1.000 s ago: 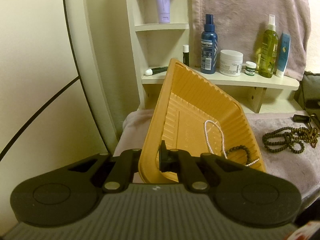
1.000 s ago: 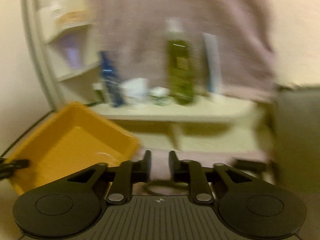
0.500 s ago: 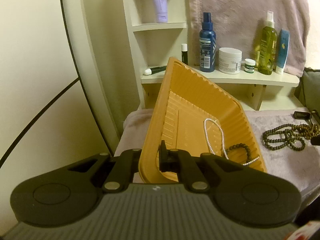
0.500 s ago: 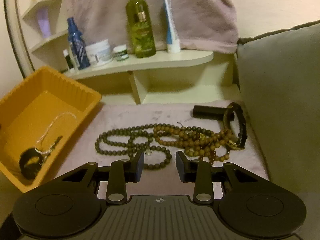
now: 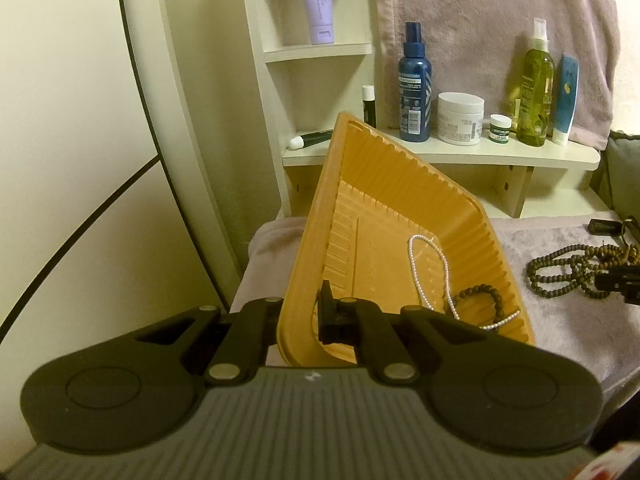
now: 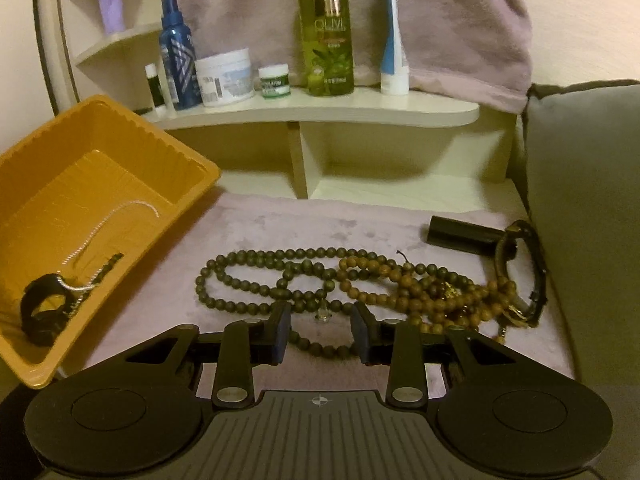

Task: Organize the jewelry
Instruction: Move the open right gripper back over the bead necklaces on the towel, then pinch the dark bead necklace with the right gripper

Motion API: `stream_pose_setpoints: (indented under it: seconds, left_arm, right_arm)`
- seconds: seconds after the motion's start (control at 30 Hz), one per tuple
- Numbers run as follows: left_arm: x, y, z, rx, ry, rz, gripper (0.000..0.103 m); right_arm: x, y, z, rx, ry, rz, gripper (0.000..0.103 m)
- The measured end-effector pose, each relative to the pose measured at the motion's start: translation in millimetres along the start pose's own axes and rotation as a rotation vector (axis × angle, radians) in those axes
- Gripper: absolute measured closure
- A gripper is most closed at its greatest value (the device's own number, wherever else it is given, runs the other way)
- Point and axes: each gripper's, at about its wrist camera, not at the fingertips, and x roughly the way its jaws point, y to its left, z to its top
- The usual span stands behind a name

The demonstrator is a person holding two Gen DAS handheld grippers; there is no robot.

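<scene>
Pinching the near rim of a yellow tray (image 5: 384,216), the left gripper (image 5: 304,316) has its jaws pressed together on the thin plastic wall, holding the tray tilted. Inside the tray, toward four o'clock of its floor, lie a white pearl strand (image 5: 430,268) and a small dark bead bracelet (image 5: 482,296), touching each other.

From the right wrist view, the right gripper (image 6: 320,330) hovers low over a mauve cloth (image 6: 280,224), its jaws part spread and closing, with a loop of the dark bead necklace (image 6: 256,276) lying between the pads, not pressed. At three o'clock of that necklace, tangled with it, sits a pile of brown bead strands (image 6: 420,284). At two o'clock lie a black cylinder (image 6: 460,236) and a dark bangle (image 6: 520,268). The tray stands at nine o'clock. Behind, at twelve o'clock, a shelf (image 6: 360,112) carries bottles and jars.
</scene>
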Motion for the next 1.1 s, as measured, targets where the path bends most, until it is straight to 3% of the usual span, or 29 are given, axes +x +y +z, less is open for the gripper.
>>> stream_pose_setpoints:
  seconds: [0.13,0.37,0.4,0.7,0.87,1.1]
  left_arm:
    - [0,0,0,0.000,0.000,0.000,0.098]
    - [1,1,-1,-0.002,0.002,0.000,0.098]
    - [1,1,0,-0.001,0.002,0.000,0.098]
    - [1,2,-1,-0.002,0.002,0.000,0.098]
    - [1,1,-1,-0.002,0.001,-0.002,0.098]
    - [0,3,-2,-0.011,0.002,-0.005,0.098]
  right_arm:
    - [16,1,-2,-0.019,0.033,-0.019,0.082]
    - [21,4,-4,-0.039,0.011,-0.039,0.086]
    - [21,5,-4,-0.048,0.012,-0.042,0.093]
    - [0,20,3,-0.104,-0.041,-0.036,0.093]
    - [-21,47,25,-0.104,-0.099,0.077,0.093]
    - [-19,108,42,-0.174,-0.101,0.260,0.093]
